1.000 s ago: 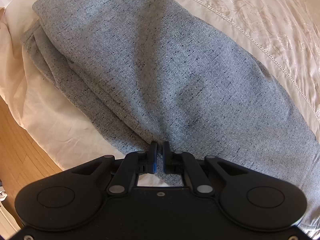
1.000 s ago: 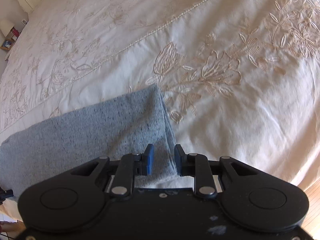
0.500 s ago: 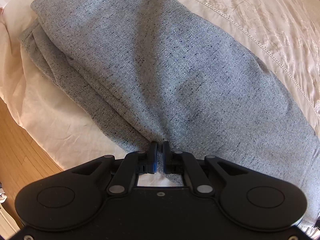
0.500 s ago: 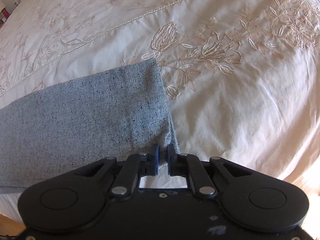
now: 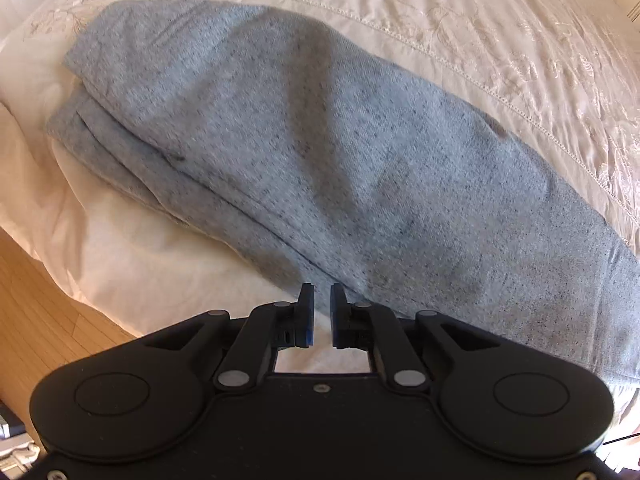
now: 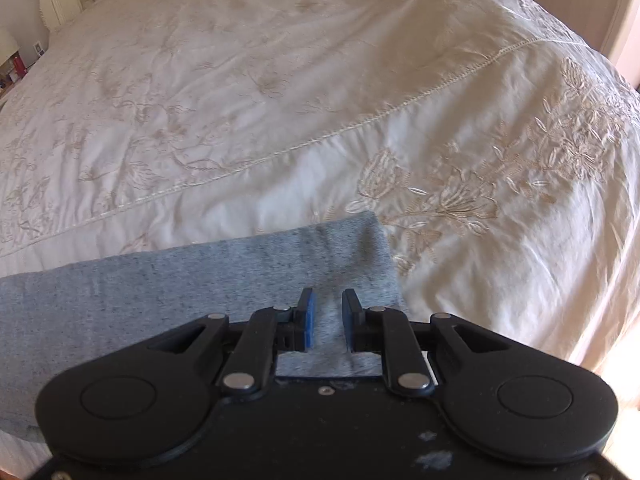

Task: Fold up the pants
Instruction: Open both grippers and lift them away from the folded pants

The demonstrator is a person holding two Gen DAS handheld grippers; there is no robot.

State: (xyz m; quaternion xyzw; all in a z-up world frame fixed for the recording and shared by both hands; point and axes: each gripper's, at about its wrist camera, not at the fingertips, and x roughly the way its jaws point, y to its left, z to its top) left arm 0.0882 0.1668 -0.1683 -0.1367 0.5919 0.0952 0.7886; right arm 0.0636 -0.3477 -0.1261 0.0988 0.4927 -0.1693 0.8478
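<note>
a cream embroidered bedspread [image 6: 280, 92] stretches ahead of both my jaws, with wood floor [image 5: 36, 304] off to the left of my left gripper [image 5: 322, 300]. its jaws are opening on a narrow gap, nothing between them; the grey pants [image 5: 320, 152] lie just ahead and to the right. my right gripper [image 6: 327, 304] is opening too, with the pants' end under its gap, unpinched.

The left gripper [image 5: 322, 292] is pointing steeply downward, its jaws opening with a narrow gap and nothing pinched between the blue pads. The right gripper [image 6: 327, 296] is angling downward too, its jaws opening a little wider, the pads standing apart and pressing on nothing.
</note>
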